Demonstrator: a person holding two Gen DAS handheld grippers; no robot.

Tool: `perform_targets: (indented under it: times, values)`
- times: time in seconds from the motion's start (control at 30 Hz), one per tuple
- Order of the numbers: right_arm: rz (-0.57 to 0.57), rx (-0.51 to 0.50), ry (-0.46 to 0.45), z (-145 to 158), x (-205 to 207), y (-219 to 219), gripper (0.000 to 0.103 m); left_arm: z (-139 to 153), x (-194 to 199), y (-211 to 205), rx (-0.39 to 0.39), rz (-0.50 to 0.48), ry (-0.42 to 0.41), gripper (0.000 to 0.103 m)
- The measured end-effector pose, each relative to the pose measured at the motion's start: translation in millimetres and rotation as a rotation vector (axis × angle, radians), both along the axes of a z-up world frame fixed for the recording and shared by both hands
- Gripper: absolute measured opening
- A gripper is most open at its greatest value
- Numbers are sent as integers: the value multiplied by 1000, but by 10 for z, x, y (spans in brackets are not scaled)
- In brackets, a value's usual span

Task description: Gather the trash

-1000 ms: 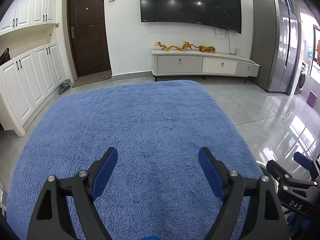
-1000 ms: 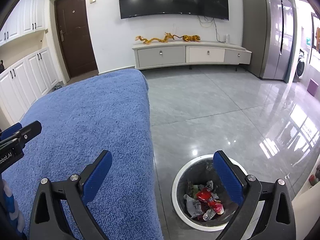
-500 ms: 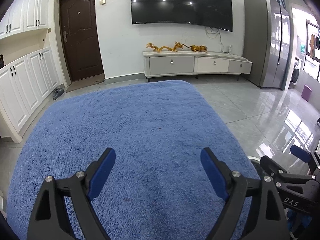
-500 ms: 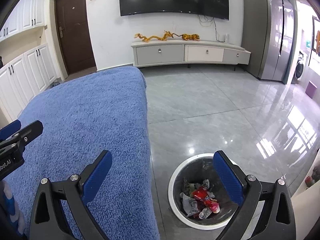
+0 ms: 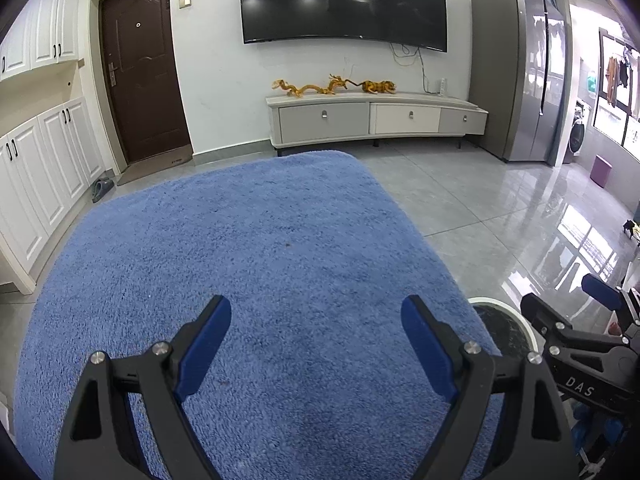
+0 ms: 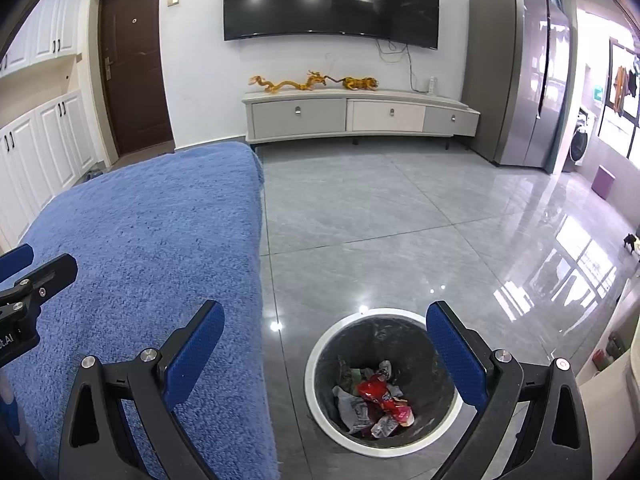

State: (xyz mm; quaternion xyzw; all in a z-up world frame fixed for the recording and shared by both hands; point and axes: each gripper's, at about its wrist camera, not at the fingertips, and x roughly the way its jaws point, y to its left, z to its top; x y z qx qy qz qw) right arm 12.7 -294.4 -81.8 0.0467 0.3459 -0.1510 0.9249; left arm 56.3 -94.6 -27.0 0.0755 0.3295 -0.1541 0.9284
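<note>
Blue terry cloth [image 5: 260,264] covers the whole tabletop, and you have nothing left on it to pick: no wrapper, no scrap visible in either view, only a couple of tiny dark specks too small to identify.

Left tool [image 5: 316,344]: released, jaws spread wide, nothing between them, hovering over the cloth. Right tool [image 6: 325,354]: also released and empty, held out past the cloth's edge, over the floor [image 6: 380,224] and above the bin [image 6: 316,352].

The trash [image 6: 374,396] sits at the bottom of the bin: crumpled pieces, one red wrapper on top, some grey-white ones around it. My read: the task is essentially done, unless there's more out of frame.

Risks from here:
- The bin stands just beside the hanging edge of the cloth. If you drop the right tool lower or swing it left, you could clip the white rim and tip or slide it on that glossy tile.
- The two tools are near each other; the right one shows at the edge of the left view. A fast sweep could knock them together.
- Snagging a jaw in the cloth pile could drag the cover off.

Count: two tools, one bin, one cloth, trash pieces roughly five or six, exact number unclear since they overlap.
</note>
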Motion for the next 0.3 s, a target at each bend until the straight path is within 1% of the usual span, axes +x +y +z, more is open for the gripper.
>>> perform_targets:
  times: [0.3]
  values:
    - [-16,-2,-10,16,-62,-38,100,36,-66,-67,-11,-28,19,87]
